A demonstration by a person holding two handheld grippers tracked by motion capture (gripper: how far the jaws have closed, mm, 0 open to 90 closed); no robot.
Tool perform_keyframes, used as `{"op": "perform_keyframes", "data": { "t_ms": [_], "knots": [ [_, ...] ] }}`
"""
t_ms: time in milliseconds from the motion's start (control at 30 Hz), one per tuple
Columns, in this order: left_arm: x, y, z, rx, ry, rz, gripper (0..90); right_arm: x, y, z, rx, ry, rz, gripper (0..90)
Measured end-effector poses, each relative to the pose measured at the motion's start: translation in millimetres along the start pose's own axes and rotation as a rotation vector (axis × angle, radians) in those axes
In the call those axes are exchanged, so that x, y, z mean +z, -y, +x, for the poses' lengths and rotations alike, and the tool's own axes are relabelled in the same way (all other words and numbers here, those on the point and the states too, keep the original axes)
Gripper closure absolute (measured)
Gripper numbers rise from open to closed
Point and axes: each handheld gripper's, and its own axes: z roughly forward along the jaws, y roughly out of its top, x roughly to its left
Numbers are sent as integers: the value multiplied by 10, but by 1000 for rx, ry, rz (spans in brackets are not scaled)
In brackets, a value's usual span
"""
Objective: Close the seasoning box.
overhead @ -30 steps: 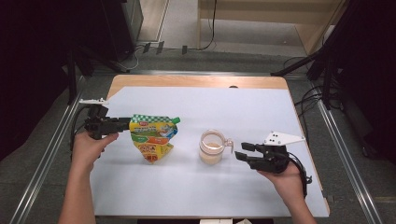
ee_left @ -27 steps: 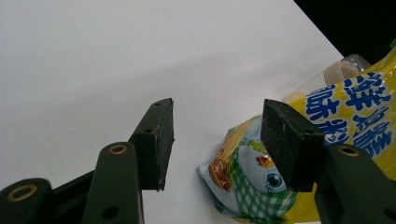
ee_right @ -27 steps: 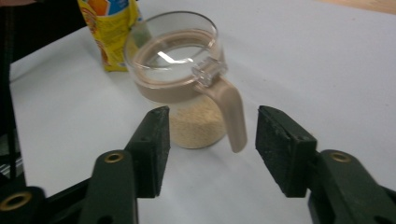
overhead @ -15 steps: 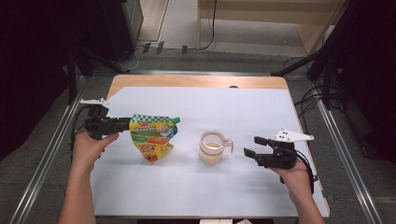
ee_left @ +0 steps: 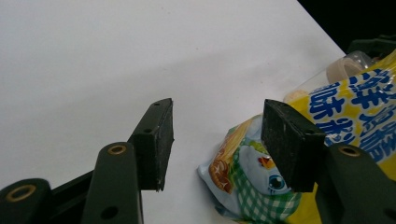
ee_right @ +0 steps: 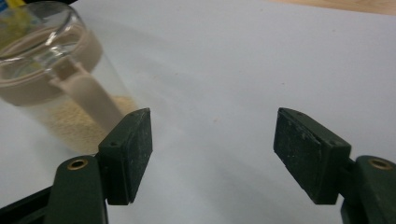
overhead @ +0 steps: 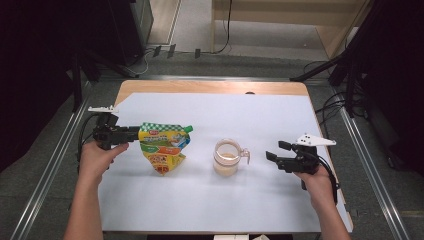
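Clear plastic measuring cup (overhead: 227,157) with a beige rim, a beige handle and pale powder in its bottom stands upright on the white table cover (overhead: 215,200), right of centre, its handle turned toward the right gripper (overhead: 275,155). That gripper lies level just off the handle, held from behind by the right hand (overhead: 315,180); its jaws have just been opening and stand apart with nothing between them, clear of the cup.

On the other side, the left gripper (overhead: 134,134) also lies level, gripped by the left hand (overhead: 97,155), its tips at the near edge of a yellow and green printed foil pouch (overhead: 162,147). In the left gripper view the jaws stand apart over bare cover and one pad overlaps the pouch, so I cannot tell whether they touch it.

The pouch lies flat, well apart from the cup, its print too small to read from above. Beyond the cover, a strip of wooden tabletop (overhead: 210,86) shows, then grey floor and dark stands.
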Motion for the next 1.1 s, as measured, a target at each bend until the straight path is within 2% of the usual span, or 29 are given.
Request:
{"op": "perform_keyframes", "data": {
  "t_ms": [233,533,967,1100],
  "knots": [
    [-7,1,4,-1,-1,-3,441,21,12,-44,9,41,12,288],
    [8,1,4,-2,-5,5,431,33,18,-25,2,41,33,285],
    [14,4,9,-3,-3,7,419,32,17,-15,-9,40,33,285],
    [21,6,21,-4,-7,14,413,65,34,-23,-11,52,54,284]
  ]
}}
